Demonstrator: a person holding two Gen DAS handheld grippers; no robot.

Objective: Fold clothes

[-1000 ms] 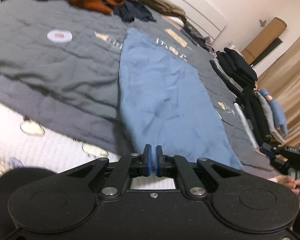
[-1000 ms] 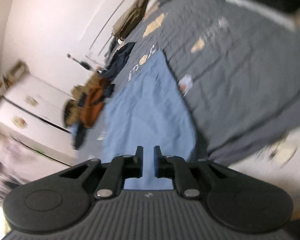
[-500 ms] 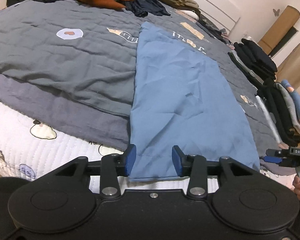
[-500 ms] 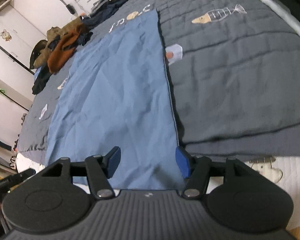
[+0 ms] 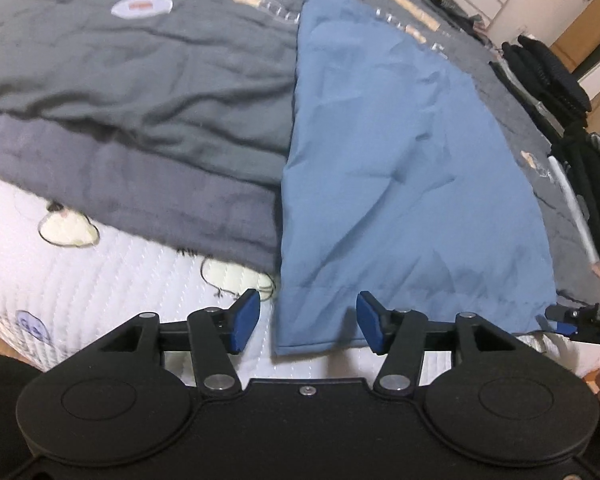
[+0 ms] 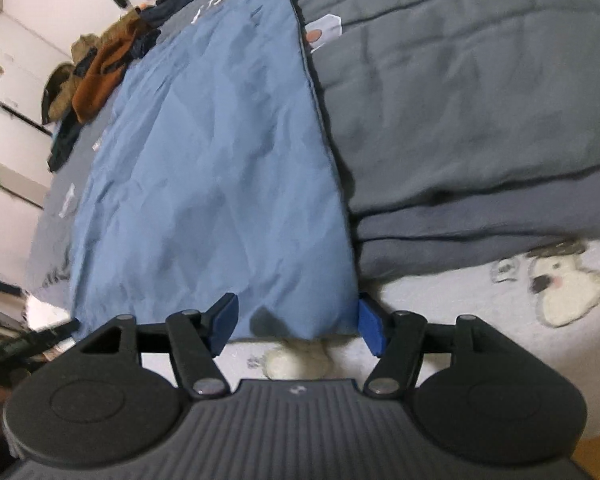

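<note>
left wrist view | left gripper (image 5: 307, 322), right gripper (image 6: 296, 324) just opened, jaws wide, holding nothing | straddling blue garment (image 5: 396, 168) near corners, likely to lift and fold

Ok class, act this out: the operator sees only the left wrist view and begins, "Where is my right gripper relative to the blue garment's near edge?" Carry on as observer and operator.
Observer: The right gripper is open, its jaws having just been opening. The near right corner of the blue garment lies between them, not yet pinched.
Operator: Anything past the garment's far end that I can't see?
Observer: A rust-orange garment is heaped with dark clothes beyond the far left corner.
</note>
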